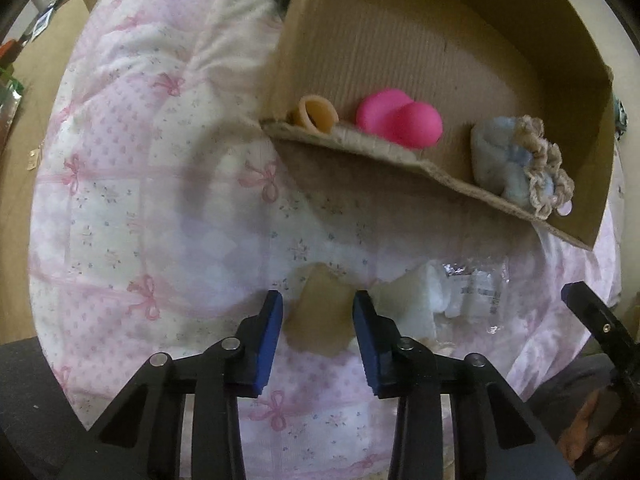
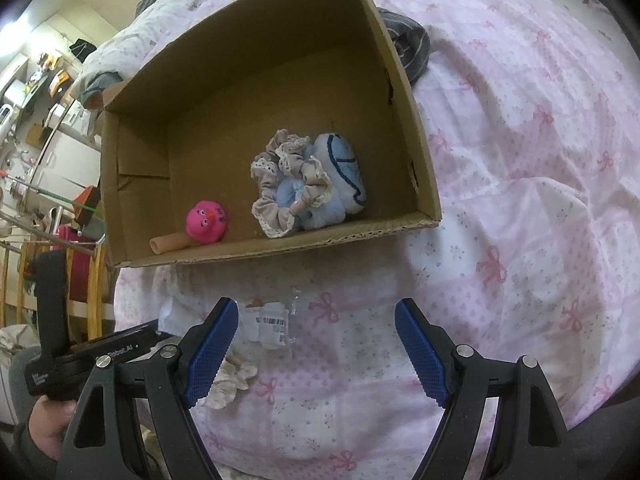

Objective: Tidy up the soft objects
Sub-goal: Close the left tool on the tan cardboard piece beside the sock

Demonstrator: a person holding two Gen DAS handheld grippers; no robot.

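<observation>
A tan soft piece point(image 1: 320, 316) lies on the pink-and-white bedspread point(image 1: 160, 200), and my left gripper point(image 1: 318, 340) points down over it with both blue pads against its sides. A clear packet point(image 1: 460, 296) with white filling lies just right of it, seen again as the packet point(image 2: 272, 324). The open cardboard box point(image 2: 424, 184) holds a pink toy point(image 2: 208, 222), a tan tube point(image 2: 168, 244) and a blue plush wrapped in a beige frilled scrunchie point(image 2: 296, 184). My right gripper point(image 2: 316, 344) hangs open above the bedspread in front of the box with nothing between its fingers.
A cream ruffled cloth point(image 2: 232, 380) lies by the right gripper's left finger. A dark grey garment point(image 2: 412, 48) lies behind the box. The bed's left edge gives onto shelves and a pink suitcase point(image 2: 76, 264). A hand point(image 2: 44, 428) holds the left gripper's handle.
</observation>
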